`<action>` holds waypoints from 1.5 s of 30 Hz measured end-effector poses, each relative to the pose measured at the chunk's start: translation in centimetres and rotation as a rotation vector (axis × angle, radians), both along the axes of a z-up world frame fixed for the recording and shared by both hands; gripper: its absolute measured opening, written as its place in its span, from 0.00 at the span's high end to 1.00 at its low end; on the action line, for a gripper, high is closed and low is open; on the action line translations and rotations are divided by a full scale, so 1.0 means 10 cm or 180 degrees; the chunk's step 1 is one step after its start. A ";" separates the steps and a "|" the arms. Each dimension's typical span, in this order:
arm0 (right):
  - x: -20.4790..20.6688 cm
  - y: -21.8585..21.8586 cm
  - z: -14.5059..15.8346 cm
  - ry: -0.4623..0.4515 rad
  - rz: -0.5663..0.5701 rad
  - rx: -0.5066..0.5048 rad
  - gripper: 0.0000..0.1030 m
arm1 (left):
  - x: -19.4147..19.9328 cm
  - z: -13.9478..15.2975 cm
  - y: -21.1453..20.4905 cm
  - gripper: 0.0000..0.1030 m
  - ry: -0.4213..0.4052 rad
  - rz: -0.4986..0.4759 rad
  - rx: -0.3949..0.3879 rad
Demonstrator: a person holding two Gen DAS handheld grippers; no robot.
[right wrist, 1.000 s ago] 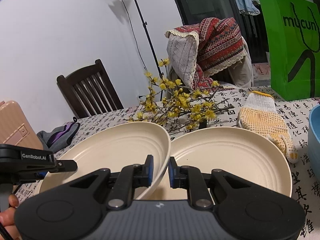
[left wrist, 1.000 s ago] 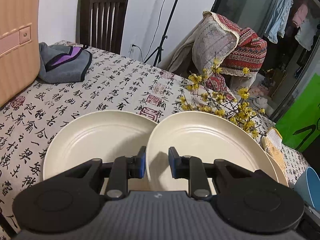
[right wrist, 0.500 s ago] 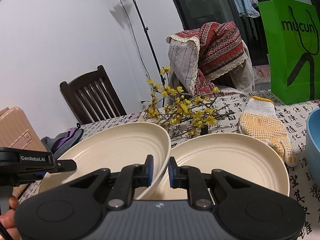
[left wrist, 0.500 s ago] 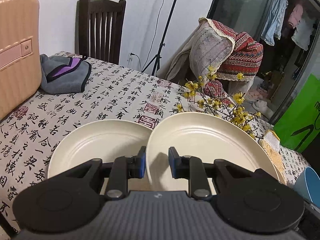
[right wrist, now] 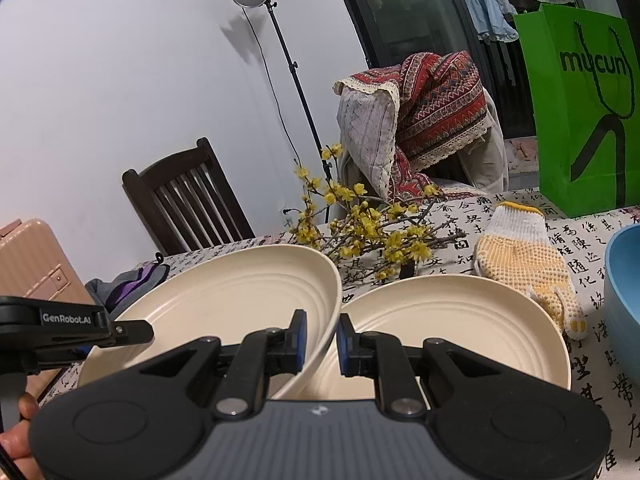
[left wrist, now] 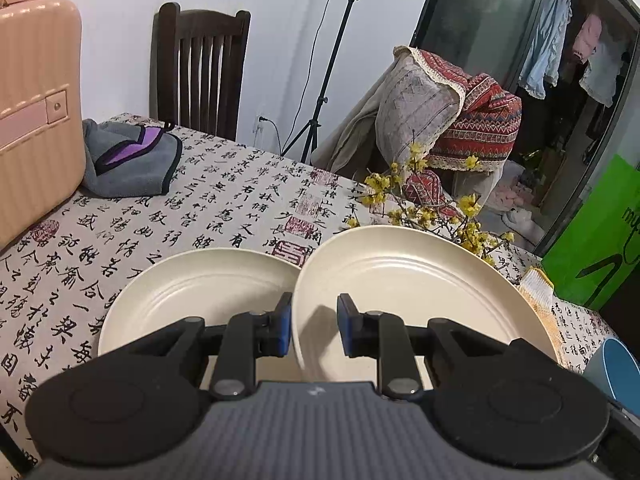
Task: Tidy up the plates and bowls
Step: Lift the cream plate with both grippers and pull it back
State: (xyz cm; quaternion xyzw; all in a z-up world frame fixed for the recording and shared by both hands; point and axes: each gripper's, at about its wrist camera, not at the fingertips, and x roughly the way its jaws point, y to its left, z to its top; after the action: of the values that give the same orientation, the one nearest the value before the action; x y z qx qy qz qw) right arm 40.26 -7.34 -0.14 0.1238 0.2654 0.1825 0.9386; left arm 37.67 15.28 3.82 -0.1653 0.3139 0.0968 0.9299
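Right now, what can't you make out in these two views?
- Bowl: right view, cut off by the right edge, so its contents are unseen.
- Flowers: left view, lower stems hidden behind the raised plate.
- Left gripper: left view, unclear whether both pads press the raised plate.
- Flat plate: right view, near rim hidden behind the right gripper.
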 end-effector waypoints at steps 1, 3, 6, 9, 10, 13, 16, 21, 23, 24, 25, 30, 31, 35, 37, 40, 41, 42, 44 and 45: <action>-0.01 0.00 0.00 -0.0006 0.0000 0.0007 0.86 | -0.01 0.01 0.00 0.78 -0.0011 0.0002 -0.0008; -0.02 -0.01 0.02 -0.0017 0.0004 0.0018 0.86 | -0.03 0.03 0.01 0.78 -0.0035 0.0009 -0.0035; -0.05 -0.01 0.06 -0.0049 -0.0002 0.0015 0.85 | -0.06 0.06 0.01 0.78 -0.0044 0.0012 -0.0046; -0.09 -0.01 0.10 -0.0076 0.0000 0.0011 0.85 | -0.09 0.11 0.00 0.78 -0.0049 0.0014 -0.0016; -0.10 -0.01 0.11 -0.0083 0.0002 0.0013 0.86 | -0.11 0.13 -0.01 0.78 -0.0056 0.0014 0.0003; -0.13 -0.01 0.15 -0.0094 0.0007 0.0027 0.85 | -0.17 0.18 -0.02 0.78 -0.0081 0.0009 0.0015; -0.18 -0.01 0.19 -0.0104 0.0017 0.0037 0.85 | -0.22 0.22 -0.03 0.78 -0.0092 0.0011 0.0028; -0.26 -0.06 0.24 -0.0136 0.0003 0.0048 0.85 | -0.30 0.27 -0.07 0.78 -0.0123 -0.0006 0.0042; -0.29 -0.07 0.25 -0.0143 -0.0004 0.0051 0.85 | -0.34 0.29 -0.08 0.78 -0.0133 -0.0011 0.0034; -0.31 -0.08 0.26 -0.0148 -0.0005 0.0050 0.85 | -0.35 0.29 -0.08 0.78 -0.0139 -0.0006 0.0023; -0.33 -0.09 0.27 -0.0157 -0.0003 0.0045 0.85 | -0.37 0.30 -0.08 0.78 -0.0142 -0.0002 0.0011; -0.43 -0.10 0.31 -0.0228 -0.0014 0.0019 0.85 | -0.46 0.33 -0.09 0.78 -0.0184 -0.0012 -0.0006; -0.45 -0.11 0.32 -0.0247 -0.0019 0.0015 0.85 | -0.48 0.34 -0.10 0.78 -0.0192 -0.0013 -0.0007; -0.54 -0.13 0.37 -0.0295 -0.0026 0.0020 0.85 | -0.57 0.38 -0.12 0.78 -0.0229 -0.0032 0.0006; -0.59 -0.14 0.39 -0.0308 -0.0028 0.0038 0.85 | -0.61 0.40 -0.12 0.78 -0.0249 -0.0047 0.0017; -0.65 -0.16 0.40 -0.0341 -0.0023 0.0044 0.85 | -0.67 0.42 -0.14 0.78 -0.0262 -0.0066 0.0041; -0.66 -0.16 0.41 -0.0347 -0.0022 0.0042 0.85 | -0.68 0.42 -0.14 0.78 -0.0265 -0.0070 0.0059; -0.67 -0.16 0.41 -0.0350 -0.0019 0.0040 0.85 | -0.70 0.42 -0.15 0.78 -0.0271 -0.0074 0.0080; -0.70 -0.16 0.42 -0.0350 -0.0008 0.0031 0.85 | -0.73 0.43 -0.15 0.78 -0.0276 -0.0093 0.0102; -0.71 -0.16 0.43 -0.0354 -0.0007 0.0025 0.85 | -0.74 0.42 -0.15 0.78 -0.0270 -0.0104 0.0098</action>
State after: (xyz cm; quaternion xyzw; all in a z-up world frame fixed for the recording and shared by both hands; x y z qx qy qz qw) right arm 33.14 -8.96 4.19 0.1174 0.2120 0.1890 0.9516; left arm 30.32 13.82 8.06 -0.1498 0.2753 0.0794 0.9463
